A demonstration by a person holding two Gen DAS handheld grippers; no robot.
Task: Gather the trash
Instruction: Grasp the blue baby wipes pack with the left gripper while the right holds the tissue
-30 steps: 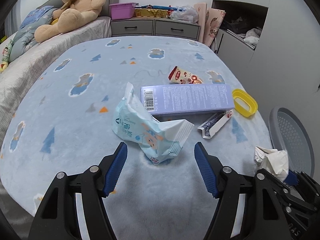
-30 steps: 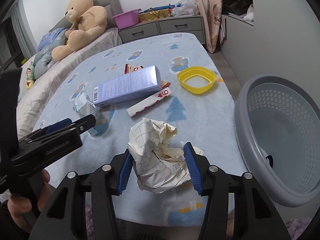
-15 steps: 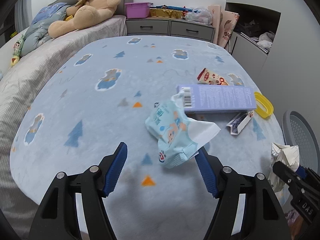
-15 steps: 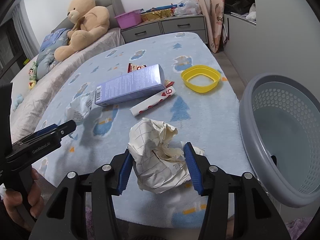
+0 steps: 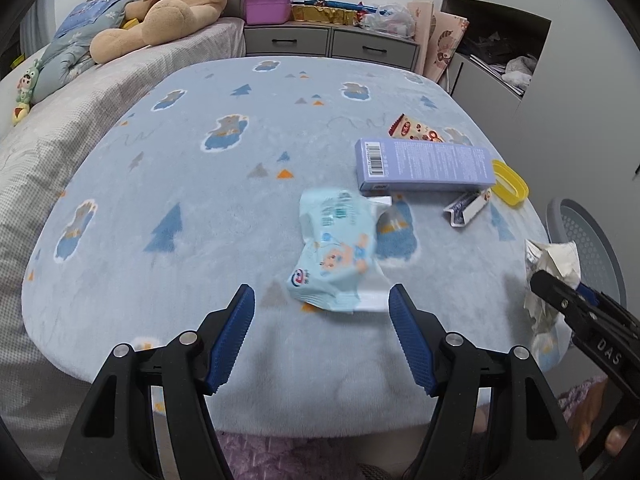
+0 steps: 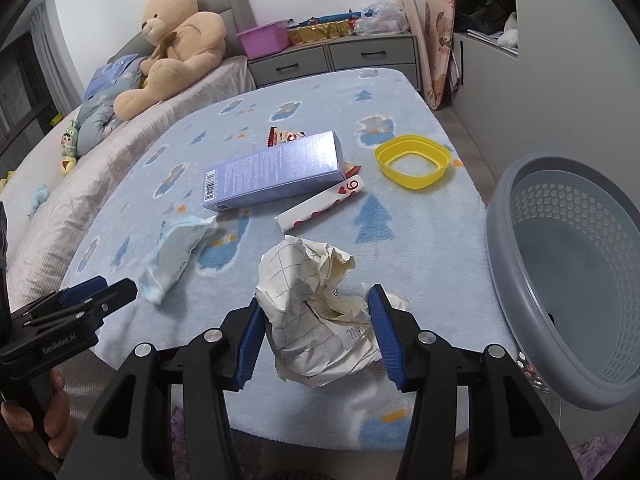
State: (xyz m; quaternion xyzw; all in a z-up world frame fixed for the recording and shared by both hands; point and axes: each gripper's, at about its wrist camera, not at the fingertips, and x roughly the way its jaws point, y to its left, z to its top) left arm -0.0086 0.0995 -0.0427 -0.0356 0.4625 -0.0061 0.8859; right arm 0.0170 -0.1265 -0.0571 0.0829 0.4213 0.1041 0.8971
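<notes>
Blue fleece bedding (image 6: 420,248) carries the litter. At left, the left gripper (image 5: 322,338) hangs spread and empty before the wipes packet (image 5: 336,248). The purple carton (image 6: 276,172) lies further in. The right gripper (image 6: 318,332) pinches the crumpled paper (image 6: 316,312), probably bound for the grey basket (image 6: 560,264) at right, seemingly empty.

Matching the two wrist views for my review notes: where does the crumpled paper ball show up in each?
Left wrist: crumpled paper ball at the right edge, behind the tip of the right claw.
Right wrist: bottom centre, clamped between the claw's blue pads.
Shared landmark: the purple box, lying beyond the ball in both.
</notes>
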